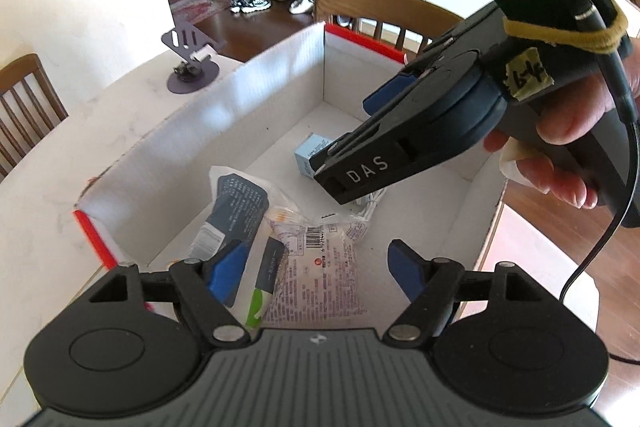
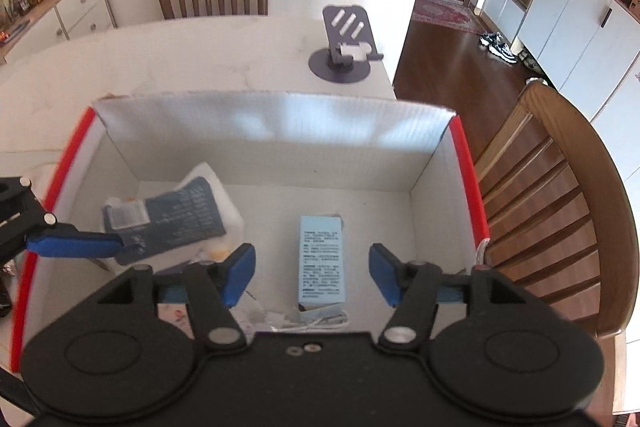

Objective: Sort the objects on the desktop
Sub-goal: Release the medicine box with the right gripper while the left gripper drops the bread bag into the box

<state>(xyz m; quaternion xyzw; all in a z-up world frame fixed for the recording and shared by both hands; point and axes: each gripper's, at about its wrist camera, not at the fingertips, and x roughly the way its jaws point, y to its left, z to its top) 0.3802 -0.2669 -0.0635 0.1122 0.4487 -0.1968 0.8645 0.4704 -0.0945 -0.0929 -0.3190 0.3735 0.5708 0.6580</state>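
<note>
In the left wrist view, the left gripper (image 1: 320, 267) sits at the bottom of the frame with its blue pads (image 1: 230, 269) well apart and nothing between them. Below it, inside the white cardboard box (image 1: 264, 75) with red edges, lie a pink printed snack packet (image 1: 316, 267), a dark blue pouch (image 1: 236, 207) to its left and a slim dark packet with a green end (image 1: 266, 279) between the two. The right gripper (image 1: 332, 167) enters from the upper right, held by a hand (image 1: 560, 143), and hangs over a pale blue carton (image 1: 310, 155) and a coil of white cable (image 1: 370, 205) on the box floor. A phone stand (image 1: 192, 63) stands on the table (image 1: 48, 195) at the upper left, outside the box.

In the right wrist view, the right gripper (image 2: 312, 275) has its fingers apart and empty; the pale blue carton (image 2: 323, 259) lies flat on the box floor, seen between them but below, untouched. The white cable (image 2: 312, 323) shows just under the carton's near end. The dark blue pouch (image 2: 176, 215) lies at centre left, and one blue finger of the left gripper (image 2: 76, 241) reaches in from the left edge.

Judging by this, both grippers are at the release step, with their items lying in the box. The next move likely calls for lifting clear of the box walls and reaching for what is left on the table, perhaps the phone stand (image 2: 344, 47).
</note>
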